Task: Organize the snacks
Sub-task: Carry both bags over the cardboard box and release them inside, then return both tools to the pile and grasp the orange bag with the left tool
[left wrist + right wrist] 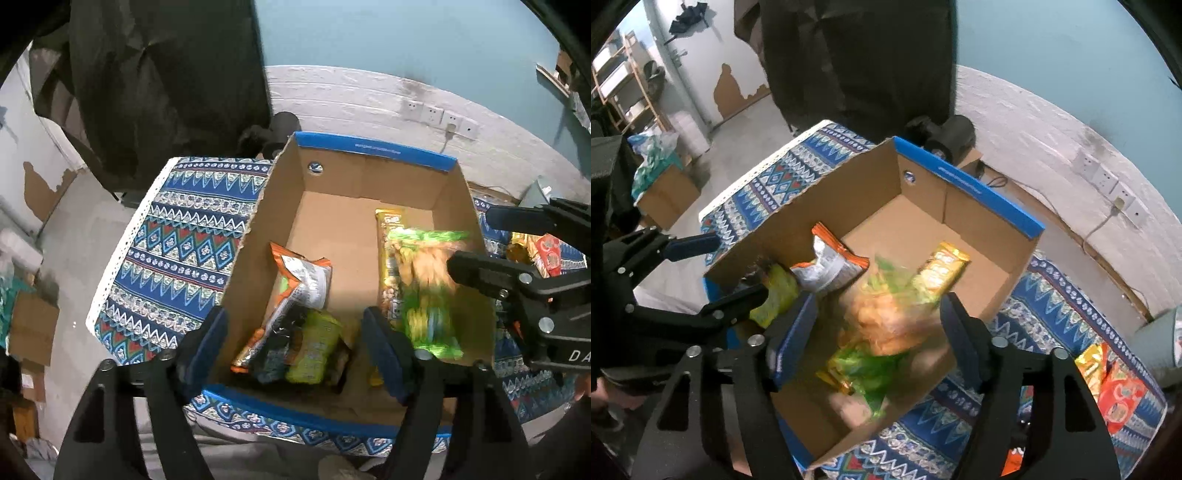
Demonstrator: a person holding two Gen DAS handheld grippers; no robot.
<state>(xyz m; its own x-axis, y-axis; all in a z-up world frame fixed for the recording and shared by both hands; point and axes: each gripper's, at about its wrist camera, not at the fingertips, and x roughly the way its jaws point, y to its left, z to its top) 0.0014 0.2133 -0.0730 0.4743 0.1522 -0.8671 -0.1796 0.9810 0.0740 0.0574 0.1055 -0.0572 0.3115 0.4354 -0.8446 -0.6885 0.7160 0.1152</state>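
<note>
Green bag (pixel 882 332) blurs between the right gripper (pixel 879 332)'s spread fingers, seemingly dropping free into the box (pixel 990 206); the left gripper (pixel 295 354) gapes empty above an orange pack (pixel 299 280) and other snacks. Keep both wide, lift straight clear of the cardboard walls, then fetch the red packs (pixel 1115 391) right of the right gripper

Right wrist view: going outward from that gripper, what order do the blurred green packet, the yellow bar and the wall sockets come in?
From the right gripper:
1. Blurred green packet, between its open fingers, over the cardboard box.
2. Yellow bar, deeper inside.
3. Wall sockets, far right.
</note>
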